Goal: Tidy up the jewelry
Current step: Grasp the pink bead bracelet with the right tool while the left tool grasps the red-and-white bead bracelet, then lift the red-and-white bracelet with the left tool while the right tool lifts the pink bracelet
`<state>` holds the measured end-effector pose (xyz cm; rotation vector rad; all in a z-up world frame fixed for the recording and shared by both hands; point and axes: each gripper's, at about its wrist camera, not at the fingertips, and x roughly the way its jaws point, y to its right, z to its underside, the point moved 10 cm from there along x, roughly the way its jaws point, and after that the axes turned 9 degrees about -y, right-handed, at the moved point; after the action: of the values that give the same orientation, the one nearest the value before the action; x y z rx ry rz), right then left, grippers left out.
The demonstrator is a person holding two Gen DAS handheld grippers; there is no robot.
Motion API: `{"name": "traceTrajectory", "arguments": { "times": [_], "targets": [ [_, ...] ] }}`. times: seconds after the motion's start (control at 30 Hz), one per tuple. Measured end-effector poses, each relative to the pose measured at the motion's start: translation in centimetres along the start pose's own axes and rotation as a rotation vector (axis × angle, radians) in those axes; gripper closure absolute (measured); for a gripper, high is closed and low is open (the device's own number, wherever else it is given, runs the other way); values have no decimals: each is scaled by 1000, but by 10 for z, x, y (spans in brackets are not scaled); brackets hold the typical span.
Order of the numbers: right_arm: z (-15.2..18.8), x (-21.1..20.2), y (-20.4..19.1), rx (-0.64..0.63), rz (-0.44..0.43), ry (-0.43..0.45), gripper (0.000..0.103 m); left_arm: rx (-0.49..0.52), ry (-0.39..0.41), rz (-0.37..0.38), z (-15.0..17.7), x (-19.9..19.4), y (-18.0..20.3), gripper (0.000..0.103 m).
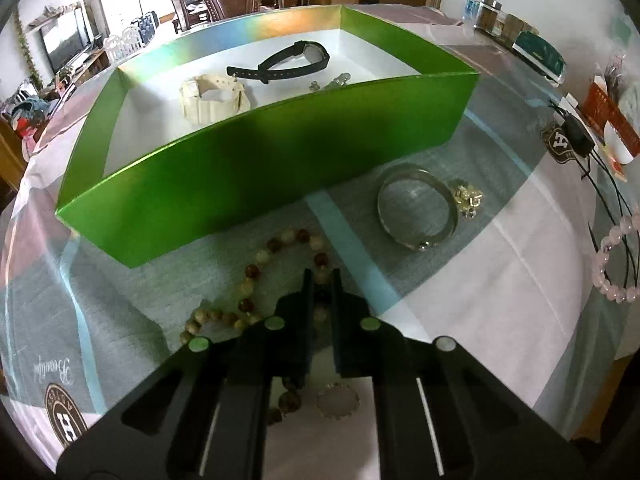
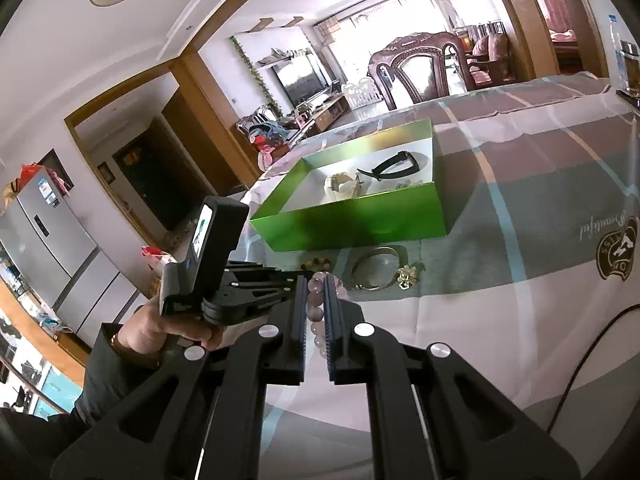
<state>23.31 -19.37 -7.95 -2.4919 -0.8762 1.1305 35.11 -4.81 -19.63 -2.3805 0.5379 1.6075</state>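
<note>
The left gripper (image 1: 320,280) is closed on the brown bead necklace (image 1: 256,276), lying on the surface (image 1: 460,300) before the green box (image 1: 280,148). The right gripper (image 2: 316,292) is narrowed around the pink bead bracelet (image 2: 316,316). Round beads can slip out, or the loose necklace tail can be caught on the box wall.

Both claws (image 1: 321,280) (image 2: 316,286) nearly closed.

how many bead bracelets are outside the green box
2. The brown-and-cream bead bracelet lies before the green box, with the left gripper closed around it. The pink bead bracelet sits between the right gripper fingers. Others may be hidden.
</note>
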Motion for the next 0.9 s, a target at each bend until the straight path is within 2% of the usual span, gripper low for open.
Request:
{"name": "traceTrajectory", "arguments": {
  "times": [0.1,0.3,0.4,0.5,0.53,0.67,0.77,0.9],
  "targets": [
    [0,-1,-1,-10,16,14,95,-53,116,3,-2,-32,-1,96],
    [3,-9,-13,-40,38,52,95,-166,443,112,20,-150,10,96],
    [5,-8,-18,-56,51,57,95,-186,510,130,41,-179,16,96],
    [9,-8,-21,-67,68,63,95,-223,548,108,68,-193,18,96],
    [11,-8,-21,-72,77,66,95,-250,557,80,80,-194,13,96],
    [17,-9,-21,-83,111,73,95,-333,547,43,110,-184,-2,96],
    [19,-9,-19,-95,138,77,95,-347,522,7,120,-172,-12,96],
    [20,-9,-20,-105,155,80,95,-355,515,7,124,-166,-15,96]
  ]
}}
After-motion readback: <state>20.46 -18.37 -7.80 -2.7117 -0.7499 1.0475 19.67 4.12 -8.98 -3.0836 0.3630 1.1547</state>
